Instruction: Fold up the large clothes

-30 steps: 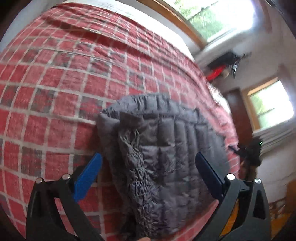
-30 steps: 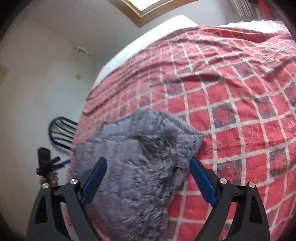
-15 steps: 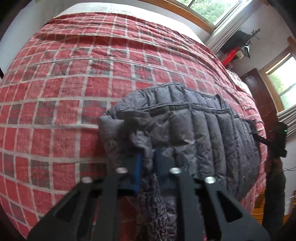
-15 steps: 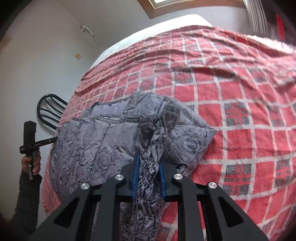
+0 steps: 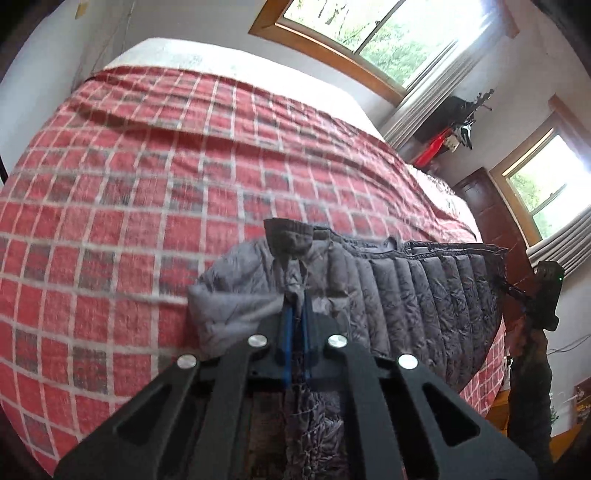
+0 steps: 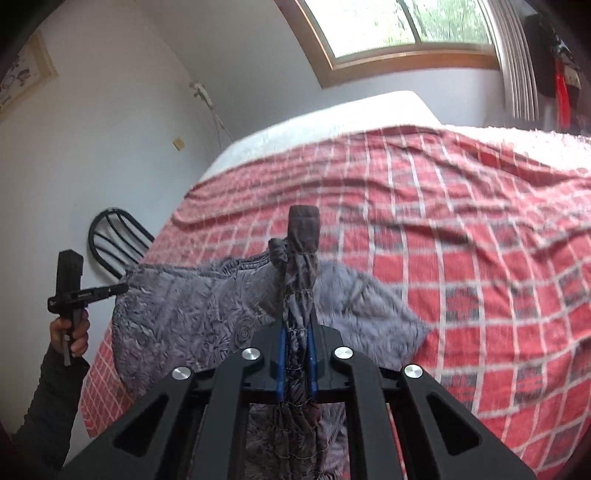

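A grey quilted puffer jacket (image 5: 417, 295) lies at the near edge of a bed, its near end lifted off the cover. My left gripper (image 5: 295, 314) is shut on a bunched fold of it, the blue pads pinching the fabric. In the right wrist view my right gripper (image 6: 295, 328) is shut on another bunched edge of the jacket (image 6: 192, 314), and a strip of fabric stands up past the fingertips. Each gripper shows in the other's view: the right one (image 5: 543, 295) at the jacket's far corner, the left one (image 6: 74, 291) held in a hand.
The bed has a red plaid cover (image 5: 147, 192) with a white mattress edge (image 5: 221, 62) at the far end. Windows (image 5: 369, 33) are behind it. A dark round chair back (image 6: 114, 240) stands by the bed's left side, against a white wall.
A second ago both grippers were open over the jacket; they closed on its fabric half a second ago. Since then both have lifted, raising the jacket's near edge off the bed.
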